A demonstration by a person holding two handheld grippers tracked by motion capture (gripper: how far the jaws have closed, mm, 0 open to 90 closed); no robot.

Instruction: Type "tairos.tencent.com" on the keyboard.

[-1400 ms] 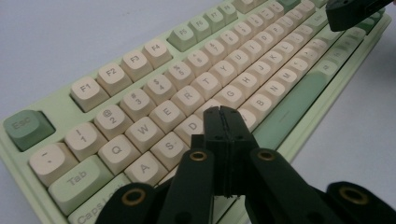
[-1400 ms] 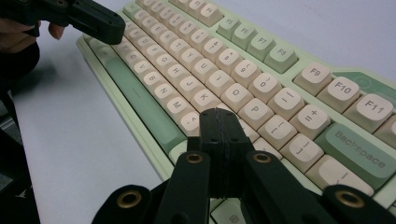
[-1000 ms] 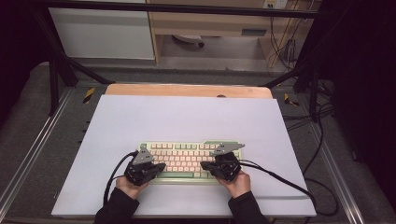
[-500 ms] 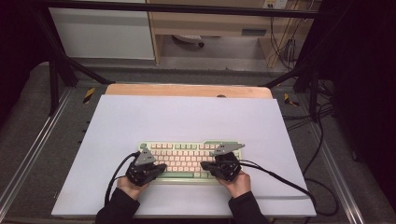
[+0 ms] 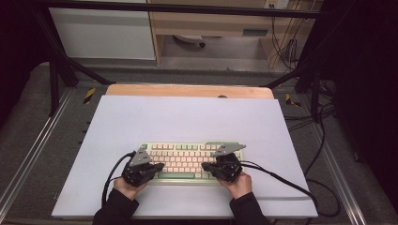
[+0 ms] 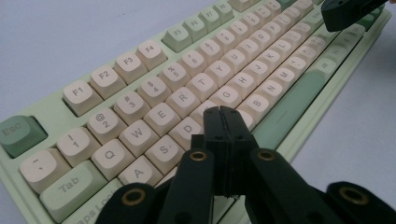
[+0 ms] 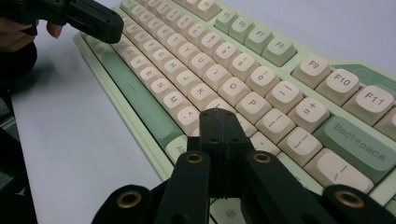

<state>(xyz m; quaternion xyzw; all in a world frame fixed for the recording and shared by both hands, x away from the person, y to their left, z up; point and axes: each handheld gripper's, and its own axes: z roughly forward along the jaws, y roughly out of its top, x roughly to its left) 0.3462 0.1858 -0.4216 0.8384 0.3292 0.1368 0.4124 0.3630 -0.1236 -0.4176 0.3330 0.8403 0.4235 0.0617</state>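
Keyboard: pale green case with cream and green keycaps; lies flat on the white sheet that covers the bench, near the sheet's front edge and roughly centred.
Left gripper: over the keyboard's left end, carried by the left hand. Fingers clenched, pad against pad, nothing between them.
Left tip position: in the left gripper view the tips sit above the home-row keys beside D and G; whether they touch a keycap cannot be told.
Right gripper: over the keyboard's right end, carried by the right hand. Fingers clenched, pad against pad, nothing between them.
Right tip position: in the right gripper view the tips sit above the keys below P and beside the comma and period row; contact with a keycap cannot be told.
Spacing: the two grippers are well apart, with the middle keys and the space bar between them.
Cables: black, trailing from each gripper toward the front of the sheet.
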